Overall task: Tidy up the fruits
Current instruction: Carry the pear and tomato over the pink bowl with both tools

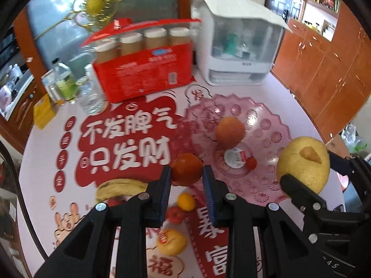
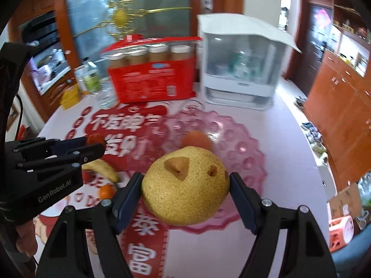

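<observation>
Right claw [image 2: 185,185] pinches the speckled yellow pear [image 2: 185,185] just near of the pink scalloped glass dish [image 2: 243,139]; left claw [image 1: 187,173] pinches the red-orange tomato [image 1: 186,169] at the dish's near-left rim.

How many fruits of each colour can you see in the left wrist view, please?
Yellow: 3 (pear, banana, round yellow fruit)
Orange: 2 (peach-coloured fruit, mandarin)
Red: 3 (large red fruit, cherry tomato, small tomato)
Total: 8
</observation>
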Available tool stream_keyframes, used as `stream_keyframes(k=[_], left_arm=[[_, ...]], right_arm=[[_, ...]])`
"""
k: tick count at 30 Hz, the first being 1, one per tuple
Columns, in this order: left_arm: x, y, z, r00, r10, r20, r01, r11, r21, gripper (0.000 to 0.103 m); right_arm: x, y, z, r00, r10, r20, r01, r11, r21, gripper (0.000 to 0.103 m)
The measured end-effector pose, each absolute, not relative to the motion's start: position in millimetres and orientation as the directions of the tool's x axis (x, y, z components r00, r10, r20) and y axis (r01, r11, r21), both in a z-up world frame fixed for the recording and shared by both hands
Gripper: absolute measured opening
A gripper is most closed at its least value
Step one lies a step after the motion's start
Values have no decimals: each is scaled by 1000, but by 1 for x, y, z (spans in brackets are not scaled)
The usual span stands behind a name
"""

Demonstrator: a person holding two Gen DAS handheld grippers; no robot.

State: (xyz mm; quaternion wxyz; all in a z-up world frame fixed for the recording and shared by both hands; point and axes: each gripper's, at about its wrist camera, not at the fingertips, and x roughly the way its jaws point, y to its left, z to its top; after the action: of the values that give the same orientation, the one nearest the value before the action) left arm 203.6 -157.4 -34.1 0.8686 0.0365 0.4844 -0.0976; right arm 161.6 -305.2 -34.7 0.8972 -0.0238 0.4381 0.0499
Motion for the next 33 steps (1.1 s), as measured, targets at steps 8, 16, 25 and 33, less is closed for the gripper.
stream_keyframes(k=[8,16,25,33], left_arm=[[229,-194,-87,425,-123,-897,225,974,-27,25],[244,-212,-128,364,-104,-926,236,971,-16,25],[255,-214,-149,324,-87,-942,234,972,-9,26],[256,-216,-152,328,-80,-941,242,970,2,31]], right_arm=[[190,-339,-79,562,-30,-827,-31,998,-57,75],[209,-342,-116,522,-61,-851,-31,995,-90,75],[223,-343,-140,472,-44,-881,-36,997,-69,76],[225,-338,-149,443,-7,-896,-57,998,-36,76]])
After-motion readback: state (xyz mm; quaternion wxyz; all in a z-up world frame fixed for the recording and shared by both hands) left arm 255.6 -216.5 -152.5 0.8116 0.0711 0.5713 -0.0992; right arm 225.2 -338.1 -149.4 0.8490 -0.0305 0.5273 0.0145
